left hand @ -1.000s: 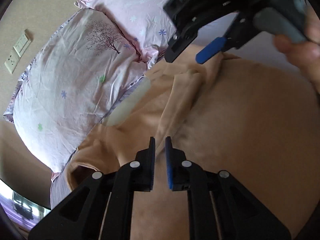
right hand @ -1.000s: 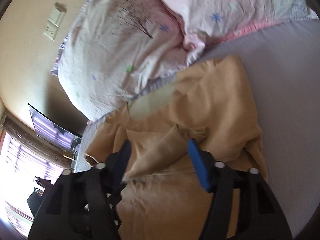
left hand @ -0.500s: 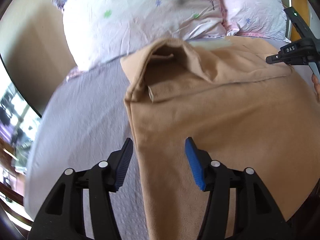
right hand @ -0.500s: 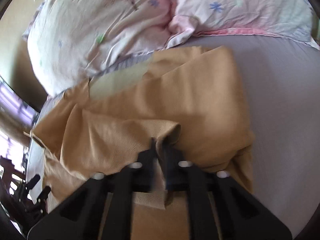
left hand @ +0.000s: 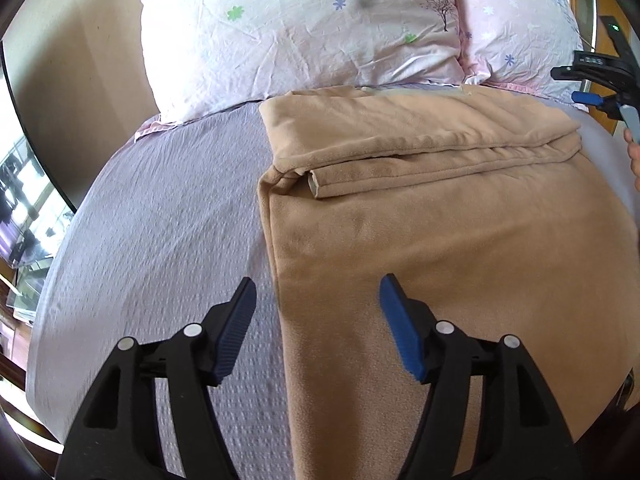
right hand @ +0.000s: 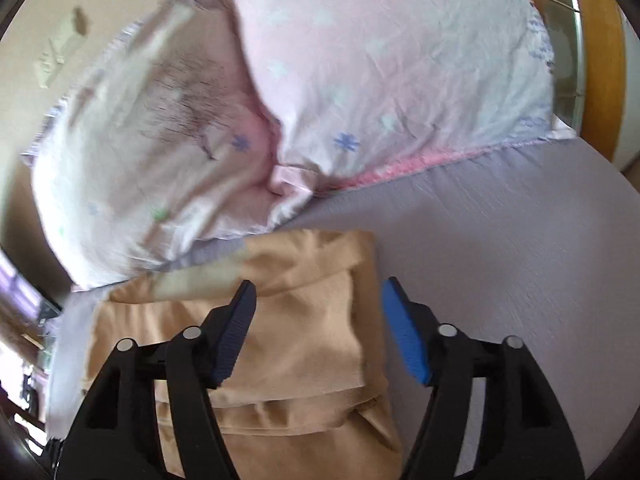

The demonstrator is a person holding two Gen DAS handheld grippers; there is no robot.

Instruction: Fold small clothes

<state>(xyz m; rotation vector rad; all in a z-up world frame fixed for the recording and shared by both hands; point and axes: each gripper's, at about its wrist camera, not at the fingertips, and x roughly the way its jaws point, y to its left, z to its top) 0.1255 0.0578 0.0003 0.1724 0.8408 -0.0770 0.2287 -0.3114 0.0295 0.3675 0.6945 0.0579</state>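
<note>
A tan garment [left hand: 440, 216] lies flat on the lilac bedsheet [left hand: 168, 216], its far part folded back towards me into a layered band [left hand: 420, 148]. My left gripper [left hand: 318, 320] is open and empty, hovering over the garment's near left edge. In the right wrist view the same garment [right hand: 304, 344] shows its folded right end. My right gripper [right hand: 318, 320] is open and empty just above that end. The right gripper also shows at the far right edge of the left wrist view [left hand: 600, 84].
Two pink flowered pillows [left hand: 304, 28] [right hand: 392, 72] lie against the wall behind the garment. A wooden bed frame [right hand: 600, 60] stands at the far right. The bed's left edge [left hand: 44, 280] drops off towards a bright window.
Both grippers let go of the cloth and opened. The raised fold now lies flat as a band across the garment. Both grippers have drawn back from it.
</note>
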